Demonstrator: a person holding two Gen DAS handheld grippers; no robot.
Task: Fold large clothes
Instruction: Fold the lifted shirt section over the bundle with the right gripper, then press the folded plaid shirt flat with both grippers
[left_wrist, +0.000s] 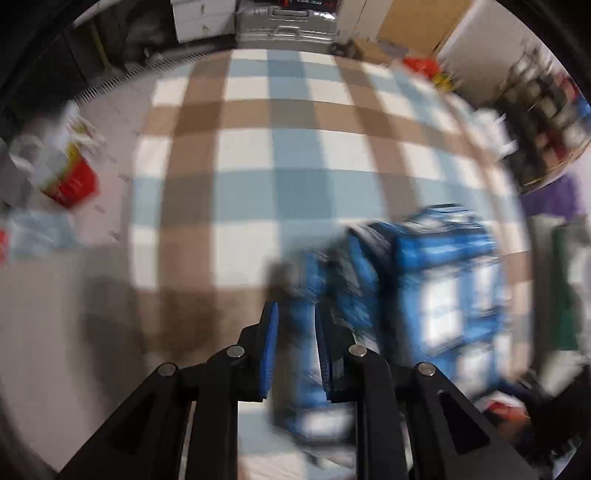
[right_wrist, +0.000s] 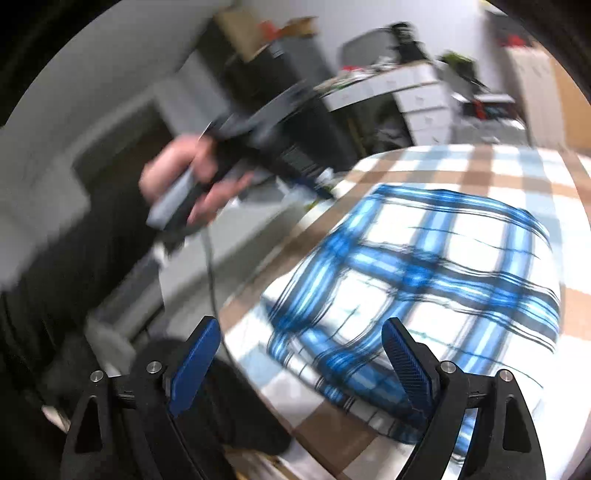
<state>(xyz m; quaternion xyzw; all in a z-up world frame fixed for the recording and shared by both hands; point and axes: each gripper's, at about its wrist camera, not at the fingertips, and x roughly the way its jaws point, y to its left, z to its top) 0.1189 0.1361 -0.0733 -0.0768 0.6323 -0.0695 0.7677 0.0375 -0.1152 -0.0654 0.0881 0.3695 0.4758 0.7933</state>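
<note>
A blue, white and black plaid garment (right_wrist: 424, 273) lies folded on a checked tablecloth (right_wrist: 517, 173). In the left wrist view the garment (left_wrist: 436, 280) is blurred, and a strip of it runs between the fingers of my left gripper (left_wrist: 295, 317), which is nearly closed on it. My right gripper (right_wrist: 299, 332) is wide open and empty, hovering over the near left edge of the folded garment. The person's hand holding the left gripper (right_wrist: 207, 181) shows at upper left in the right wrist view.
The table with the brown, blue and white checked cloth (left_wrist: 280, 155) fills most of the left wrist view. A red and white bag (left_wrist: 66, 173) sits on the floor to the left. A silver suitcase (left_wrist: 288, 26) and cardboard boxes (left_wrist: 410, 22) stand beyond the table.
</note>
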